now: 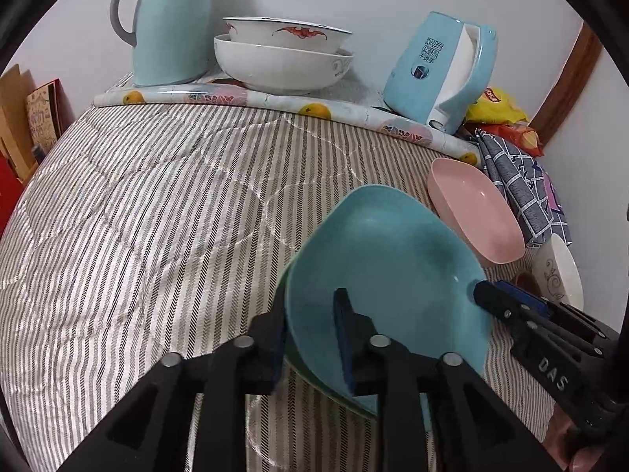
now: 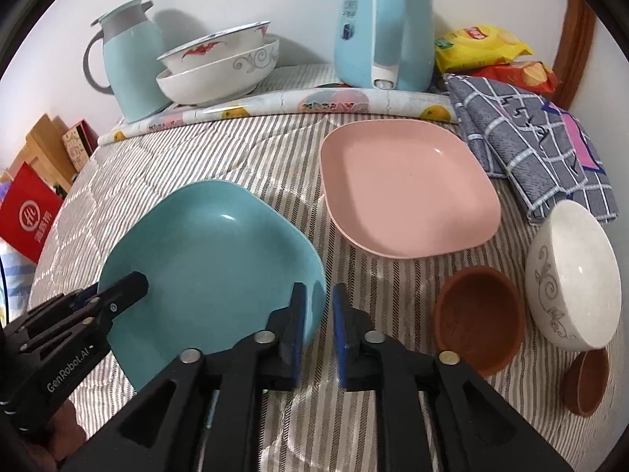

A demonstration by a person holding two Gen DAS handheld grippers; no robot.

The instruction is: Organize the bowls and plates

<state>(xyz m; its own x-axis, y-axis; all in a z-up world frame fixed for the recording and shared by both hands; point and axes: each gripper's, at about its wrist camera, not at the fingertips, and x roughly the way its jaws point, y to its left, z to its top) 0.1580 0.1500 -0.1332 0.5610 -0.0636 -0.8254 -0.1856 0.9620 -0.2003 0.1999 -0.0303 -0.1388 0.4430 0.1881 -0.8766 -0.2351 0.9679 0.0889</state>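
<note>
A teal square plate (image 1: 387, 271) is stacked on a green plate (image 1: 334, 391) whose edge peeks out below. My left gripper (image 1: 310, 338) is shut on the near rims of both plates. In the right wrist view the teal plate (image 2: 212, 267) sits left of centre, with the left gripper (image 2: 118, 295) on its left rim. My right gripper (image 2: 318, 330) stands slightly open and empty at the plate's right edge; in the left wrist view its fingers (image 1: 511, 303) touch that rim. A pink square plate (image 2: 405, 188) lies beyond.
Two brown bowls (image 2: 479, 322) (image 2: 585, 381) and a white patterned bowl (image 2: 574, 275) sit at the right. Two stacked white bowls (image 2: 220, 67), a blue jug (image 2: 133, 67), a blue kettle (image 2: 381, 23), snack bags (image 2: 483, 47) and a checked cloth (image 2: 526, 149) line the back.
</note>
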